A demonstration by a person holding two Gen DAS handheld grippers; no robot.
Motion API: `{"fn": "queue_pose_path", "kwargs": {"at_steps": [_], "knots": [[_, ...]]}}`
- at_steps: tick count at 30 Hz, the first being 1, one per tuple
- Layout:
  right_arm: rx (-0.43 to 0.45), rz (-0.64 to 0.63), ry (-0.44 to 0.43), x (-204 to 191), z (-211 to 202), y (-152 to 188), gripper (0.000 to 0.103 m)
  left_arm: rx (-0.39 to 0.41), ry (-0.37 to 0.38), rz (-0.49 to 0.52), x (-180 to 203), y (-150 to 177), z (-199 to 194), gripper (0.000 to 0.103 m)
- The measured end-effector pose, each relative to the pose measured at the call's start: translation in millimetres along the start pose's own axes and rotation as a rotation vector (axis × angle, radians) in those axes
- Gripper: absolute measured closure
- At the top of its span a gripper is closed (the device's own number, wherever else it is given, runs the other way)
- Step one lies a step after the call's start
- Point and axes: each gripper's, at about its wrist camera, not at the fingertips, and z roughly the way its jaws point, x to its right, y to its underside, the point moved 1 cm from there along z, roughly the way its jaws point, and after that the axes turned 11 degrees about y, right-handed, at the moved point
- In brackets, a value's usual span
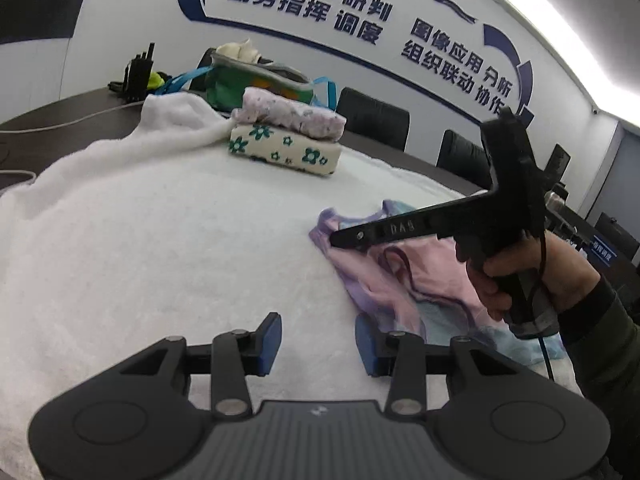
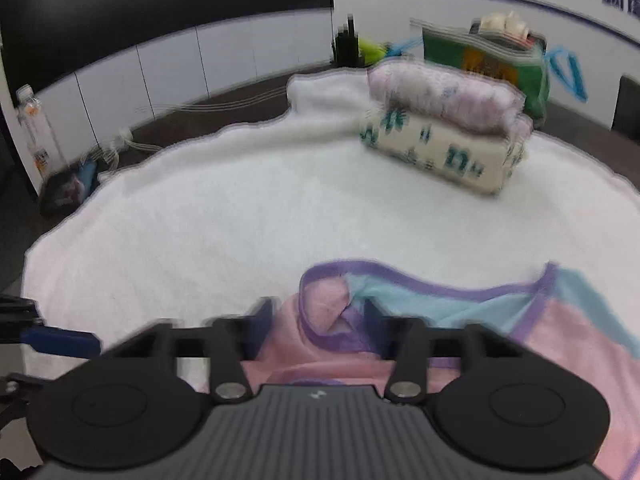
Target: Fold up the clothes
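A pink, purple and light-blue garment point(image 1: 400, 280) lies crumpled on the white towel point(image 1: 160, 240) to the right. My left gripper point(image 1: 318, 344) hovers open just left of its near edge, with only towel between the blue pads. A person's hand point(image 1: 560, 264) holds my right gripper point(image 1: 334, 240), whose tip rests at the garment's far purple hem. In the right wrist view the right gripper point(image 2: 318, 316) is shut on a bunched pink fold of the garment point(image 2: 560, 340) that fills the gap. The left gripper's blue pad point(image 2: 60, 340) shows at the left edge.
Two folded clothes are stacked point(image 1: 286, 136) at the towel's far side, a pale floral piece on a cream one with green flowers. Behind stands a green bag point(image 1: 240, 80) with blue straps. Black radios point(image 1: 138, 76), cables, dark chairs point(image 1: 372, 120) and a bottle point(image 2: 34, 128) ring the table.
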Motion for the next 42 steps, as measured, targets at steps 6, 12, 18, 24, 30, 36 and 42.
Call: {"fn": "queue_pose_path", "kwargs": {"at_steps": [6,12,18,24,30,36,42], "knots": [[0.116,0.18,-0.006,42,-48,10,0.101,-0.008,0.032,0.031,2,-3,4,0.065],[0.159,0.4,0.11,107,-97,61,0.1,-0.008,0.058,0.042,5,-8,15,0.064],[0.102,0.452,0.265,120,-98,93,0.087,-0.028,0.062,0.063,12,-8,22,0.063],[0.231,0.365,0.271,102,-120,67,0.059,-0.016,0.095,0.114,28,-9,19,0.063],[0.192,0.16,0.175,61,-99,42,0.059,-0.048,0.145,0.29,71,-4,41,0.063],[0.096,0.021,0.253,56,-72,44,0.06,-0.085,0.116,0.353,84,-5,66,0.063],[0.004,-0.033,0.255,53,-45,41,0.098,-0.114,0.118,0.335,74,-2,78,0.075]]}}
